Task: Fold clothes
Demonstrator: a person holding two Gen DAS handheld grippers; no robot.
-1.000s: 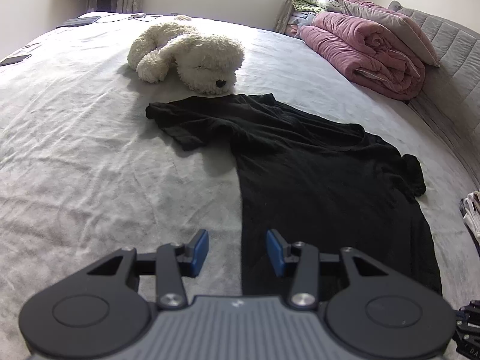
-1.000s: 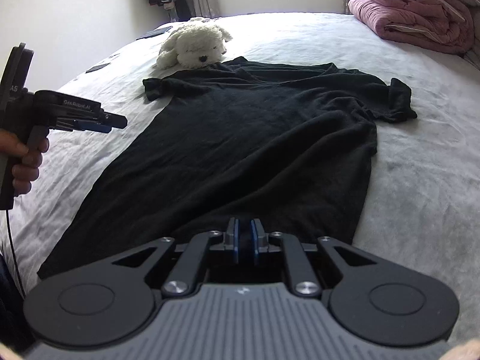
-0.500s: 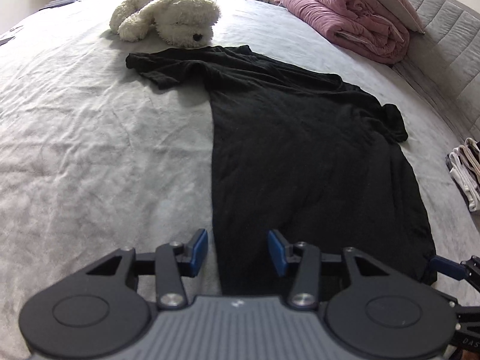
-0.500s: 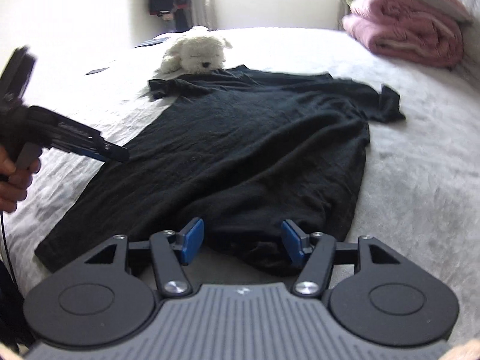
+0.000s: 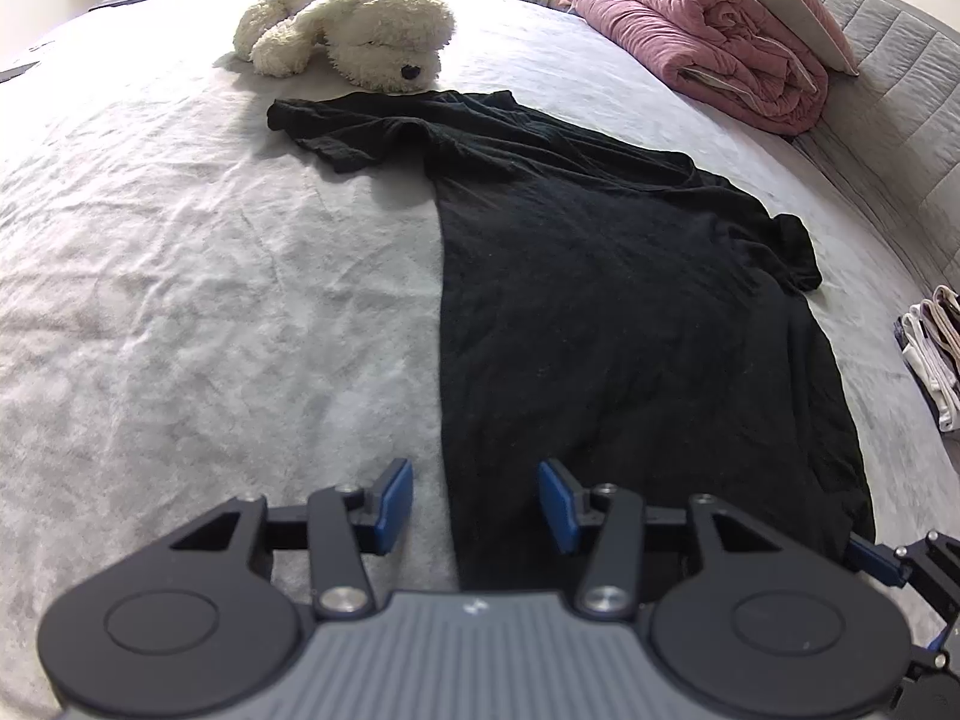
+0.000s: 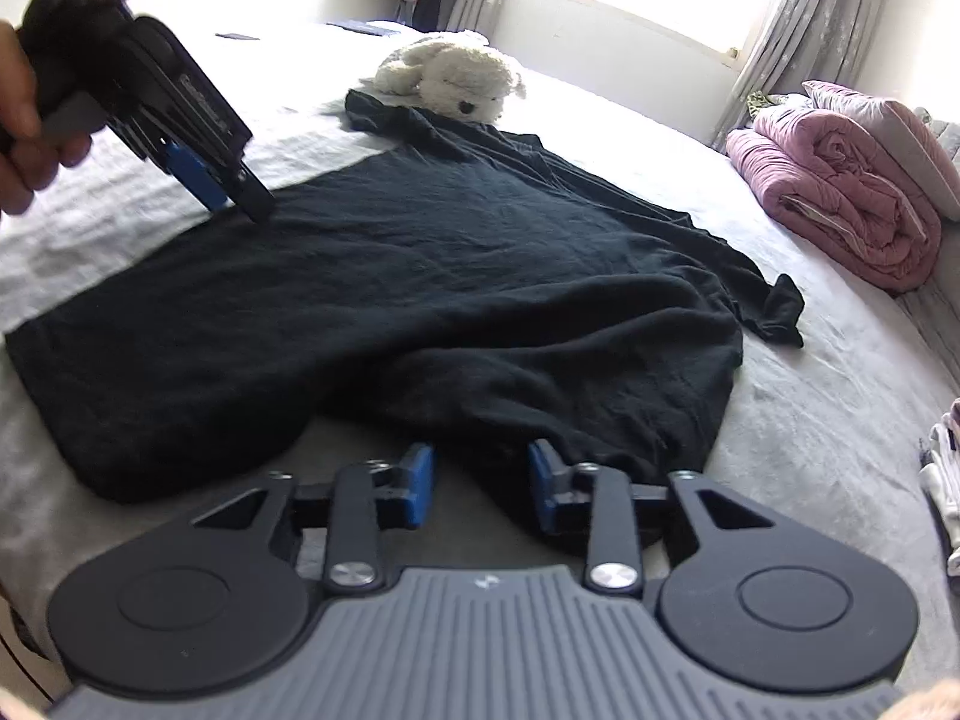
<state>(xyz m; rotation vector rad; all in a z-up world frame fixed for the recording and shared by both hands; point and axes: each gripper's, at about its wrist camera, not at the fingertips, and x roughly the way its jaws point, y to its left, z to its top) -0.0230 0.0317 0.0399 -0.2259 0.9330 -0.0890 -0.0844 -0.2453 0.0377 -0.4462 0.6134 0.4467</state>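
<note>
A black T-shirt [image 5: 600, 300] lies spread on the pale bed [image 5: 180, 300], collar toward a plush dog. My left gripper [image 5: 476, 504] hovers low over the shirt's left bottom edge. Its jaws are opening, the cloth's edge runs between them, and neither pad presses on it. In the right wrist view the shirt [image 6: 420, 276] has a bunched fold at its near hem. My right gripper [image 6: 480, 483] straddles that fold and its jaws are closing, with a gap still showing beside the left pad. A hand [image 6: 18, 120] holds the left gripper [image 6: 222, 180] at the shirt's far-left side.
A white plush dog [image 5: 354, 30] lies just beyond the collar. A rolled pink quilt [image 5: 720, 30] and pillows sit at the back right by the grey headboard. A small stack of folded clothes [image 5: 933, 354] lies at the right edge of the bed.
The right gripper went from shut to wide open, then narrowed around the hem fold, rolling as it moved in. The left gripper sank toward the shirt's left edge and widened slightly.
</note>
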